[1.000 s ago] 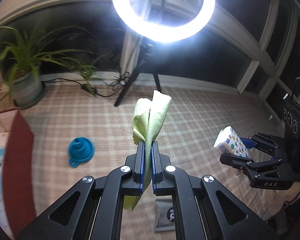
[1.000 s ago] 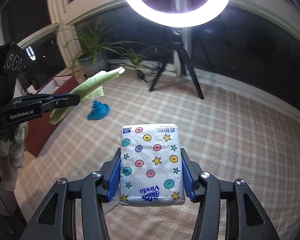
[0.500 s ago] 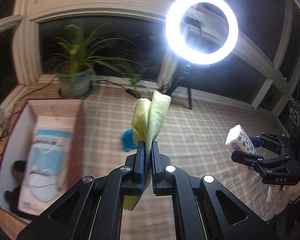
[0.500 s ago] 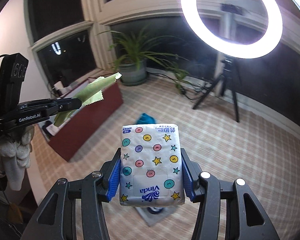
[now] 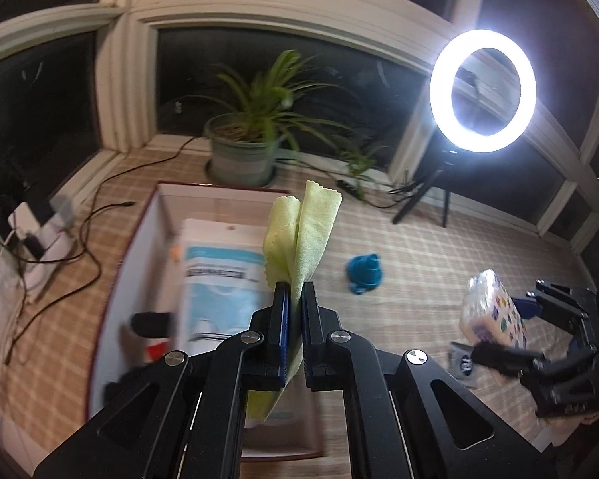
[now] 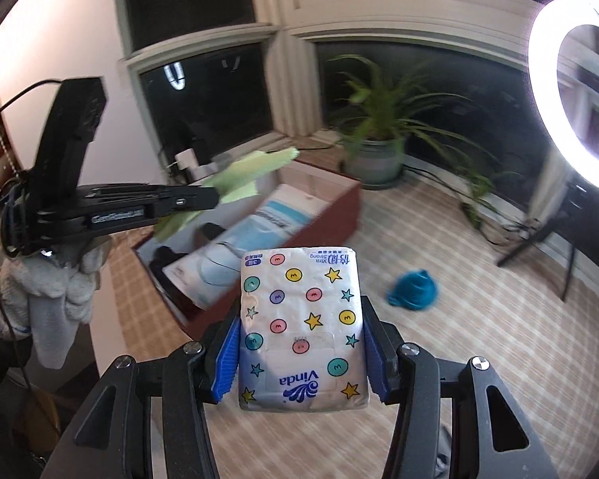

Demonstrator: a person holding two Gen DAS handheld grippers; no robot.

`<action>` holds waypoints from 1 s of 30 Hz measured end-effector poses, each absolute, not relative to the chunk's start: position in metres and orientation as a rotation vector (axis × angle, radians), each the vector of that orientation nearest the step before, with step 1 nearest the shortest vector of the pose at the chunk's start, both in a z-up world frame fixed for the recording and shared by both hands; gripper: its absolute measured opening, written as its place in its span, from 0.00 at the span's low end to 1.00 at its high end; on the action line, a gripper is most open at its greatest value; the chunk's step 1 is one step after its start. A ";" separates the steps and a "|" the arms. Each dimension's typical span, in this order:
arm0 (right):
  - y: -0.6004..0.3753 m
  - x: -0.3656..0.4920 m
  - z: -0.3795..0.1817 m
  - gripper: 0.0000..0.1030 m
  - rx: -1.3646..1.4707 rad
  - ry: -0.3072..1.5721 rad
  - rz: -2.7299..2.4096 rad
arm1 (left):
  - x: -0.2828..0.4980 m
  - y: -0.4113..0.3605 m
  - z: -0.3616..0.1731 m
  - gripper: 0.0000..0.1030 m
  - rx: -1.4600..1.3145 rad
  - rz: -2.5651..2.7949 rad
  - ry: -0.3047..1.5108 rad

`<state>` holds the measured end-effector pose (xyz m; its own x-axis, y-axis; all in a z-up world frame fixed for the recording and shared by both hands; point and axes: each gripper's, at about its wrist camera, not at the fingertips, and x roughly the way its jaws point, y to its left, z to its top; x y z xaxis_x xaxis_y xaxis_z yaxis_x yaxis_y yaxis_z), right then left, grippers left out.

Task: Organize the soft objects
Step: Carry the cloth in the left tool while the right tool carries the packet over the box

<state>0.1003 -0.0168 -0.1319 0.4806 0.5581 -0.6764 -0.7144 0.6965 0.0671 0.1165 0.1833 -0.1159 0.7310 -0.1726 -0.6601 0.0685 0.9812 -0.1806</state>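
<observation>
The left gripper [image 5: 290, 303] is seen with its jaws closed on a light-green microfibre cloth with pinked edges [image 5: 299, 231]; the cloth stands folded above the jaws and a tail hangs below them. The cloth is held over a rectangular dark-red box with a white interior [image 5: 147, 235], which rests on a checked beige mat [image 5: 439, 247]. A white-and-blue plastic packet [image 5: 219, 279] is seen lying inside the box.

The right gripper [image 6: 299, 359] is seen with its jaws clamped on the two sides of a white tissue pack printed with coloured dots and stars [image 6: 299, 319], held just beside the box. A blue collapsible silicone funnel [image 6: 413, 291] lies on the mat, apart from the box.
</observation>
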 end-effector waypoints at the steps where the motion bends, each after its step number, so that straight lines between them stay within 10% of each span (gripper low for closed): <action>1: -0.007 0.101 -0.133 0.47 -0.242 0.732 0.796 | 0.119 0.189 -0.117 0.04 -0.148 -0.133 0.748; 30: 0.142 0.117 -0.189 0.48 -0.390 0.832 0.823 | 0.214 0.243 -0.160 0.05 -0.167 -0.245 0.906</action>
